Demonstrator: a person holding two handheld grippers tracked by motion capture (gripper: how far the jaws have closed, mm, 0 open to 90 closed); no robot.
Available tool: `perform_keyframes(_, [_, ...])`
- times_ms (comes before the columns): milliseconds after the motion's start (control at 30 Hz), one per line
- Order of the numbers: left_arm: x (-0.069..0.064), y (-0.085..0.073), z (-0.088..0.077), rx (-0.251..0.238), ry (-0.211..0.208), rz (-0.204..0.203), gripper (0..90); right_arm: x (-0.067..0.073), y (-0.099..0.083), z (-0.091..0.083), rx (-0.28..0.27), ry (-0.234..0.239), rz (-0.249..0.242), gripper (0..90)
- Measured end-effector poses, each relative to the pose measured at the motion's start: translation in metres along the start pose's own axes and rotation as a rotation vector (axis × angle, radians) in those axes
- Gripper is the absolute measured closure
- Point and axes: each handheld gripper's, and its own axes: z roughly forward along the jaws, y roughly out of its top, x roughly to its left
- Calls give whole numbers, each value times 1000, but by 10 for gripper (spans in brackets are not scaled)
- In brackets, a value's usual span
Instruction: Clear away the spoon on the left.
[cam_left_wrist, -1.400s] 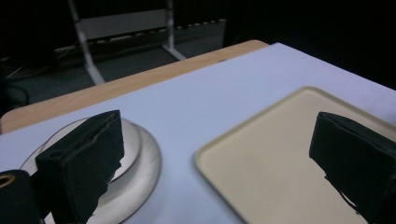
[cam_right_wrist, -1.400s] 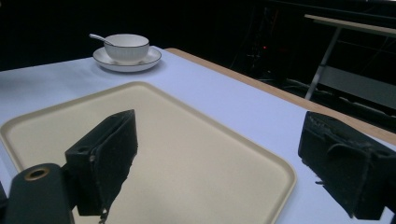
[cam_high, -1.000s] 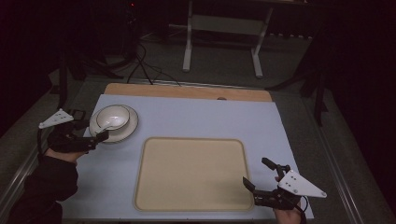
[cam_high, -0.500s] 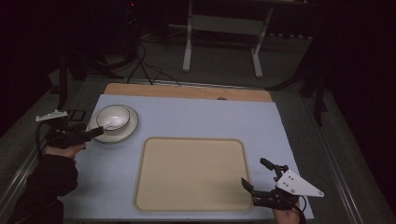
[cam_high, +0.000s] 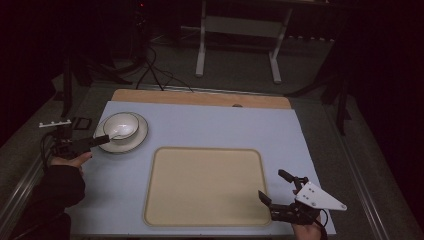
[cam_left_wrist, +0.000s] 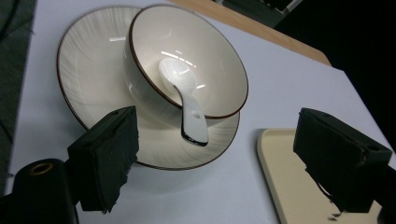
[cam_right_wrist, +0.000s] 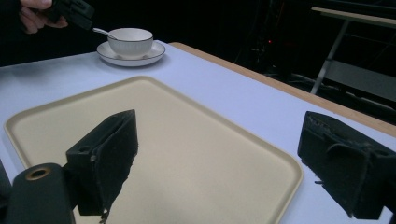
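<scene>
A white bowl (cam_high: 120, 125) with a dark rim stands on a ribbed white saucer (cam_high: 136, 141) at the table's far left. A white spoon (cam_left_wrist: 189, 109) lies in the bowl (cam_left_wrist: 187, 60), its handle hanging over the near rim above the saucer (cam_left_wrist: 88, 60). My left gripper (cam_high: 102, 139) sits low at the saucer's left edge. Its jaws have just been closing a little but stand wide open (cam_left_wrist: 219, 158); the spoon's handle tip lies just ahead of the gap, untouched. My right gripper (cam_high: 272, 185) is open at the beige tray's (cam_high: 205, 185) near right corner, holding nothing (cam_right_wrist: 219, 163).
A light blue mat (cam_high: 210, 125) covers the table, with a wooden strip (cam_high: 200, 97) along the far edge. The tray (cam_right_wrist: 187, 140) holds nothing. Metal table rails (cam_high: 360, 170) run along both sides. A stand and cables (cam_high: 150, 70) sit on the floor beyond.
My left gripper has come down and shifted along the saucer's left side, now level and aimed at the bowl. The right gripper has stayed where it was.
</scene>
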Motion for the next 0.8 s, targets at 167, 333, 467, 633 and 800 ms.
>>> perform_keyframes(167, [4, -2, 7, 10, 15, -38, 213, 0, 0, 0, 3, -1, 0, 122])
perform_keyframes(333, [8, -2, 12, 9, 15, -69, 309, 0, 0, 0, 3, -2, 3, 122])
perform_keyframes(467, [13, -3, 15, 5, -6, -103, 404, -1, -1, 0, 7, -1, 5, 122])
perform_keyframes(633, [16, -3, 21, 3, -30, -125, 452, 0, -1, 1, 10, 1, 7, 122])
perform_keyframes(800, [17, 0, 22, 0, -37, -131, 529, -1, -1, 2, 15, -1, 9, 122])
